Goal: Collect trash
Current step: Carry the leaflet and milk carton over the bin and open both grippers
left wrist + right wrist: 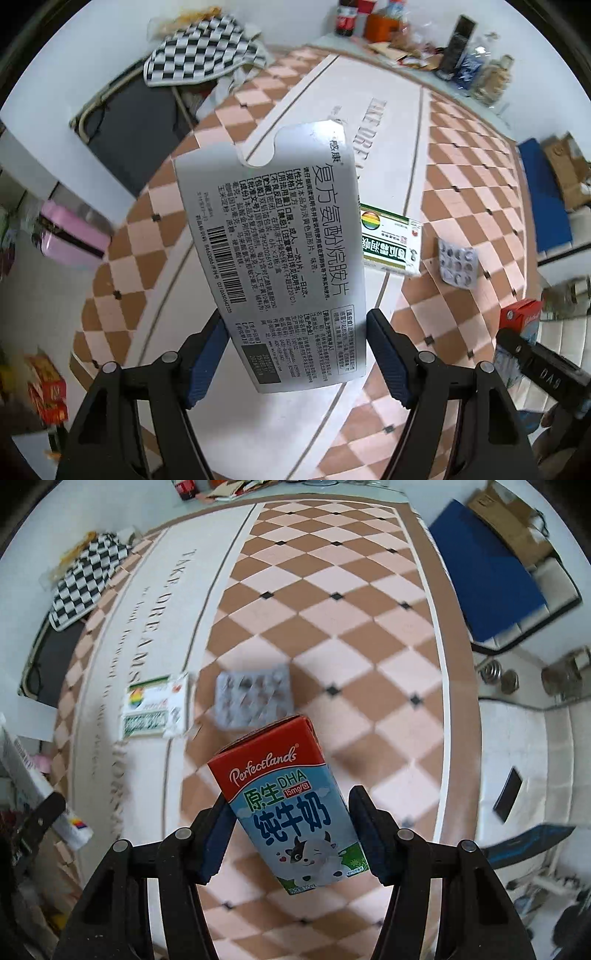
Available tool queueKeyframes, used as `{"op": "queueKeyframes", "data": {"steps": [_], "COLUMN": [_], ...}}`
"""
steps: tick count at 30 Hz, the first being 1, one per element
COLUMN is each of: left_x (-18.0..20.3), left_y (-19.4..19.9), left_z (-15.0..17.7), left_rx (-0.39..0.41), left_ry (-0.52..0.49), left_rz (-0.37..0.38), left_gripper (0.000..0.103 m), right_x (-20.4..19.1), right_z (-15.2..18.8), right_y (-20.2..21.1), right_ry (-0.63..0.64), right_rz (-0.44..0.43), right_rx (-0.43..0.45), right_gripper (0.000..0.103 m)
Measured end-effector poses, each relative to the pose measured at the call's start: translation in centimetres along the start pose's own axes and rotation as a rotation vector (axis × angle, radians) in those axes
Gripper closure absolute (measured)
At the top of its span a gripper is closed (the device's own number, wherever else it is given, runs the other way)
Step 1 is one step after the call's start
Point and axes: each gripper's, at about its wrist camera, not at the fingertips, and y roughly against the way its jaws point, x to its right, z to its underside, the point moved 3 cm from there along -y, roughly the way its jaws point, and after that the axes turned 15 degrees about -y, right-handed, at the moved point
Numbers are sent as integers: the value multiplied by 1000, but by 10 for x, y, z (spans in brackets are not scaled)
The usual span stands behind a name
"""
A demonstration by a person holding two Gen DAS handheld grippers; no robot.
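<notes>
Two grippers are up over a rug, each clamped on a piece of trash. The left gripper (297, 350) holds a grey medicine box (273, 258) between its blue pads, the flap end pointing away from the camera and the printed back facing it. The right gripper (288, 834) grips a red and blue milk carton (288, 808) by its sides, tilted, red top away from the camera. In the left view that carton (519, 319) and part of the right gripper show at the right edge, well apart from the grey box.

Below them the rug (351, 635) is a checker of tan and pink diamonds with a white band of lettering (147, 635) down it. Most of the checkered field is bare, so the open room lies there. Two things lie on the rug: one green and white box (157, 710) on the lettered band, and one silver blister pack (255, 699) just beside it on the diamonds, the two not touching.

Around the rug the floor is pale. One black and white checked cloth (201, 51) lies over a dark frame past the rug's far left corner. One blue mat (484, 587) lies off the right edge with brown cardboard (513, 520) on it. Bottles and clutter (402, 33) stand along the far end. One pink case (72, 238) sits at the left, and red packets (46, 387) lie lower left.
</notes>
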Motion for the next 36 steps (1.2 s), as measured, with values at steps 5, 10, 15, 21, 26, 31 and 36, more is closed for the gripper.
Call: {"op": "queueKeyframes", "data": {"steps": [5, 10, 15, 21, 26, 31, 36], "left_x": [-6, -25, -56, -85, -99, -100, -94], "left_y": [37, 76, 106, 123, 118, 85, 16], "left_z": [24, 64, 118, 188, 239, 290, 332], "left_rx": [81, 153, 181, 164, 112, -3, -176], "left_ry": [-58, -131, -216, -361, -440, -467, -446], "left_rz": [34, 85, 135, 144, 158, 195, 238], "left_gripper": [31, 30, 30, 30, 30, 30, 31], "right_x": [10, 11, 7, 4, 5, 4, 13], "right_z": [65, 137, 214, 329, 407, 476, 528], "right_y": [36, 69, 97, 123, 118, 79, 7], "right_ry": [-55, -131, -184, -316, -367, -365, -364], "right_rz": [-16, -44, -64, -110, -122, -131, -123], "right_rx": [101, 158, 200, 210, 161, 39, -112], "right_gripper": [40, 40, 40, 40, 40, 40, 40]}}
